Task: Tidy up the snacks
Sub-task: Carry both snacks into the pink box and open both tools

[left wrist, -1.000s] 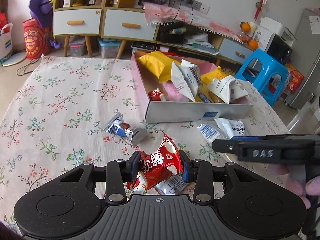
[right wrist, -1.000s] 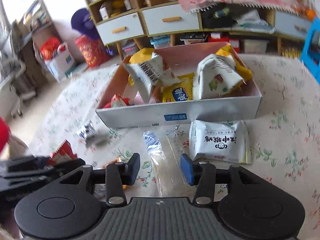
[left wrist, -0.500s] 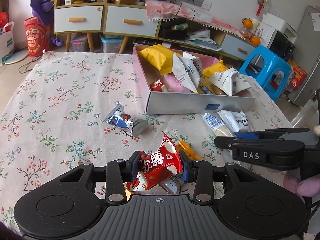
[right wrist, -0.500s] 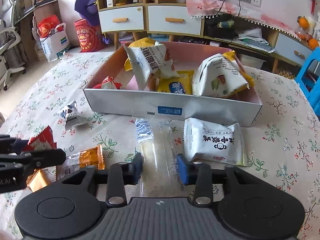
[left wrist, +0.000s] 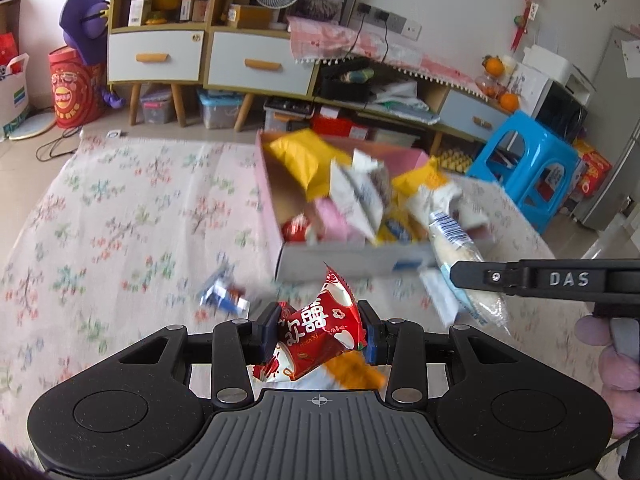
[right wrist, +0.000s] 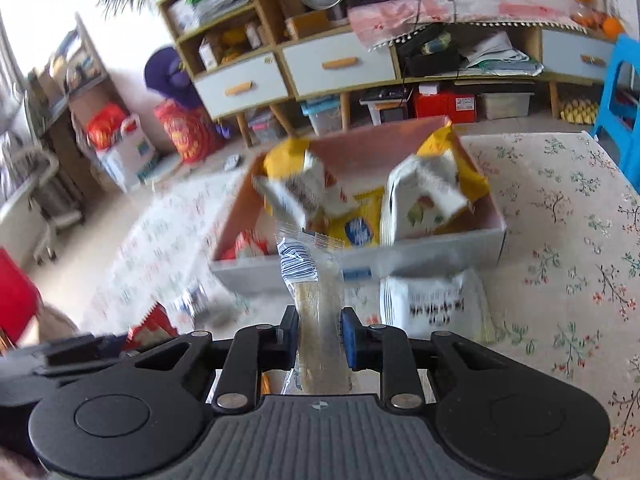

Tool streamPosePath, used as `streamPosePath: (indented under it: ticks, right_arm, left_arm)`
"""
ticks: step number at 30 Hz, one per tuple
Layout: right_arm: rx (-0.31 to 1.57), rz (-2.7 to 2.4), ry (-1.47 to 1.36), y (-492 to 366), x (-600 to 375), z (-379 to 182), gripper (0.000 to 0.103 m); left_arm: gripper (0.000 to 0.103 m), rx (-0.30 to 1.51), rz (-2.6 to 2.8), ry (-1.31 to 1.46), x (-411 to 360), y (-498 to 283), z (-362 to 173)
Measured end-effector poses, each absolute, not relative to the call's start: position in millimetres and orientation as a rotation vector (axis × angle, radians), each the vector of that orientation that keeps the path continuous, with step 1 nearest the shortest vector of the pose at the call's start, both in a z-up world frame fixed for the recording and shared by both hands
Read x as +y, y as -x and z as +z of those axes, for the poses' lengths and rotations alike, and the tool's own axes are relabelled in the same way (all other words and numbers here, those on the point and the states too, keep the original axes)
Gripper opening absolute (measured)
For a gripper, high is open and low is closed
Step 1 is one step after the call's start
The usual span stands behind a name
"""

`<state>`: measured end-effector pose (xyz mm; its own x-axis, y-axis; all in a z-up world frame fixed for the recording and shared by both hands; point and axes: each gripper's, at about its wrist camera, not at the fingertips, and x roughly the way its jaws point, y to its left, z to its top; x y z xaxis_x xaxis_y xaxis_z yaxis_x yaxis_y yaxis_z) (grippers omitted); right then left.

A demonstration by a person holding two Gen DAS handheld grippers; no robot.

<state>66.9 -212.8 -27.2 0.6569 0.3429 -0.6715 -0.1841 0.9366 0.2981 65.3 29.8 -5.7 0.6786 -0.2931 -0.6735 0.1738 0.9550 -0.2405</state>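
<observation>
- Left gripper: jaws pinching a red snack packet across its middle, held above the tablecloth and short of the snack box; presumably gripped mid-body so the crinkled wrapper cannot slip out.
- Right gripper: jaws pressed onto a clear-wrapped bar, long axis pointing toward the snack box, blue-striped end foremost; judged to be aimed that way for sliding in over the near wall.
- Snack box: shallow, open-topped, pink inside, white near wall; landmark for all entries below. Open top facing up, suited to dropping items in from above.
- Contents of snack box: yellow bags, white pouches, a pink pack, a small red packet in the near-left corner; leaning on one another, loosely piled.
- White flat packet: flat on the cloth, just outside the near wall of the snack box, right of the held bar; not yet collected.
- Blue-and-white wrapper: on the cloth, near the box's near-left corner; blurred, details unclear.
- Orange wrapper: below the left gripper, nearer than the box; partly hidden.
- Floral tablecloth: under the snack box and all loose items.
- Stage, as judged: both packets lifted, box not yet reached.
</observation>
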Motion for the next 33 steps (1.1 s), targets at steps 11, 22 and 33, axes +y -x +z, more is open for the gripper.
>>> streamPosePath:
  ticks: [11, 22, 33]
  right_arm:
    - [0.735, 0.276, -0.347, -135.3, -231.6, -5.3, 0.011]
    - [0.745, 0.236, -0.314, -194.2, -229.2, -17.3, 0.011]
    - [0.723, 0.215, -0.279, -201.8, -229.7, -13.8, 0.031]
  left_arm:
    - [0.037, 0.765, -0.238, 0.178, 14.4, -139.8, -3.8]
    - [0.037, 0.767, -0.242, 0.209, 8.8, -185.8, -21.4]
    - [0.045, 0.763, -0.22, 0.231, 7.3, -199.0, -36.0]
